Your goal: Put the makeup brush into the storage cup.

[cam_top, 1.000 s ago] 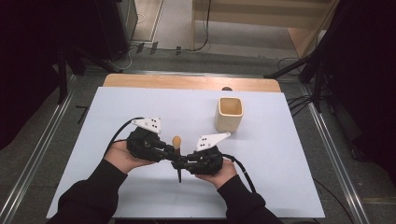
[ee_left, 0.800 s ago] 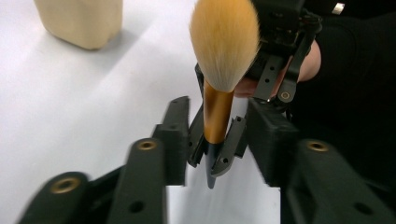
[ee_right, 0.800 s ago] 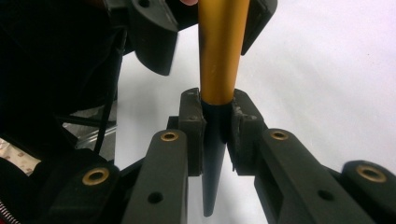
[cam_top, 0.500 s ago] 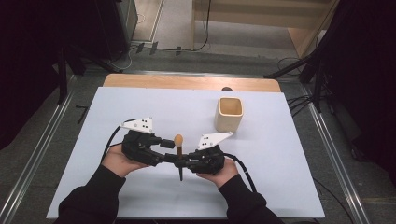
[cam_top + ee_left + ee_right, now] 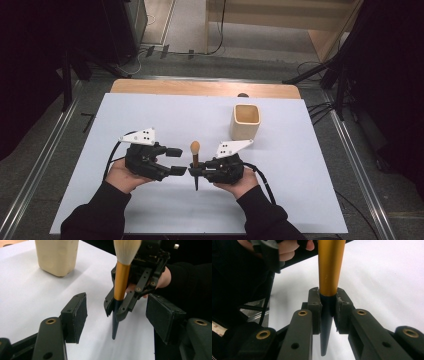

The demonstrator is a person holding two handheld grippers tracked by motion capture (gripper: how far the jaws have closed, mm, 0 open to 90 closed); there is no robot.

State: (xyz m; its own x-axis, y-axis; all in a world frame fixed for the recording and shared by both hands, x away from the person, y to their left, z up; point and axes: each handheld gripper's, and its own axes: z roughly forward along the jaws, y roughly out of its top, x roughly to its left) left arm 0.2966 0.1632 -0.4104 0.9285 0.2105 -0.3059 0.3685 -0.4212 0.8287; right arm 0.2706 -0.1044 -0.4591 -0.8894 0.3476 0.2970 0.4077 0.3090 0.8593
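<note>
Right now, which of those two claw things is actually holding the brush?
The right gripper. Its jaws are clamped on the brush at the dark handle, just below the gold band, holding it upright. The left gripper beside it is open and holds nothing.

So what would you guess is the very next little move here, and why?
Probably the right gripper carries the brush toward the cup. Its fingers are already clamped on the dark handle, holding the brush upright, bristles up. The left gripper is open beside the brush, not touching it, and the cup stands open-topped farther back.

Overhead plus two close jaw-level views — shared brush
</note>
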